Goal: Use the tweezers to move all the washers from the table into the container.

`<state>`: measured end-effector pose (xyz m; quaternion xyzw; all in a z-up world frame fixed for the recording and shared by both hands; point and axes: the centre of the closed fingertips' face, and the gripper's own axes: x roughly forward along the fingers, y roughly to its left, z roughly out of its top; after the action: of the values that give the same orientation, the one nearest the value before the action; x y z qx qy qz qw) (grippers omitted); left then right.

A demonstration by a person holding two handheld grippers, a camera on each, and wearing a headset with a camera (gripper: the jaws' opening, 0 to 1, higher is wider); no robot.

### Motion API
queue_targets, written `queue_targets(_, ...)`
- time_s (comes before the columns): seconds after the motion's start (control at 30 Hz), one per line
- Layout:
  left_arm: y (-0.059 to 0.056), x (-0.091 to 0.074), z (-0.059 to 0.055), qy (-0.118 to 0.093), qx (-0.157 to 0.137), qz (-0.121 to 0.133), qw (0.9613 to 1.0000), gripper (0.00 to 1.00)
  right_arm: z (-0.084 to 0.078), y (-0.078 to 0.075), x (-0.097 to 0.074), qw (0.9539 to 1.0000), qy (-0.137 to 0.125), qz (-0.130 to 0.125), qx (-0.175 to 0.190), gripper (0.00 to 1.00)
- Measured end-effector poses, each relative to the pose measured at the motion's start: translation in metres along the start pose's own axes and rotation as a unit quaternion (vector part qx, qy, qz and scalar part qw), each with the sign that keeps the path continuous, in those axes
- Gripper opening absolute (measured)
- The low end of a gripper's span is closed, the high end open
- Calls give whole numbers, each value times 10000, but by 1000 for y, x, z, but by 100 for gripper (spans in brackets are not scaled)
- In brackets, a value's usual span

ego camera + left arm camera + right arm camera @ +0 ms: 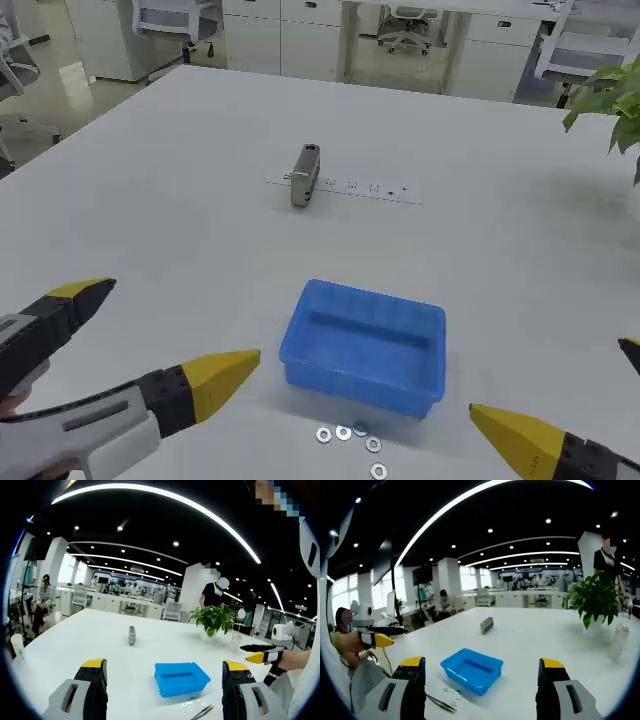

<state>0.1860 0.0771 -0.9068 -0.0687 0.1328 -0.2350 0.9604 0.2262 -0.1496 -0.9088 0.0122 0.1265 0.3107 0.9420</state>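
Washers (343, 432): count and position? (Obs. 1)

Five counted in the head view. They lay loose on the white surface (180, 200) close to its near edge, just beside the near wall of the container (360, 385) and outside it. (Obs. 2)

Container details? (Obs. 1)

It was a blue, open-topped rectangular container that sat upright towards the near edge. No washer could be seen inside it. (Obs. 2)

Tweezers (441, 703)? (Obs. 1)

They lay flat on the surface near the washers, on the side towards the near edge. Neither gripper touched them. (Obs. 2)

Left gripper (185, 319)? (Obs. 1)

It was raised off the surface, towards the near left corner. Its yellow-tipped jaws were spread wide with nothing between them, which its own view confirmed. (Obs. 2)

Right gripper (547, 375)? (Obs. 1)

It was raised towards the near right corner. Its jaws were also spread apart and held nothing. Both grippers were well apart from the washers and the container. (Obs. 2)

Anything else on the surface? (Obs. 1)

A grey metal block (305, 175) stood around the middle, well beyond the container, beside a flush strip of sockets (360, 187). A potted plant (615, 100) showed at the far right corner. (Obs. 2)
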Motion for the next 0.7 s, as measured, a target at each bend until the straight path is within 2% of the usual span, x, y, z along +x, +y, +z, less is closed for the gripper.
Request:
queue_targets(0.17, 0, 2, 6, -101, 26, 1, 9999, 97, 2, -4, -3, 10000, -55, -49, 30, 92)
queue_targets(0.5, 3, -1, 5, -59, 115, 54, 9999, 97, 4, -4, -4, 9999, -74, -93, 35, 92)
queue_targets(0.7, 5, -2, 8, -132, 83, 91, 9998, 97, 3, -4, -4, 9999, -56, -94, 34, 92)
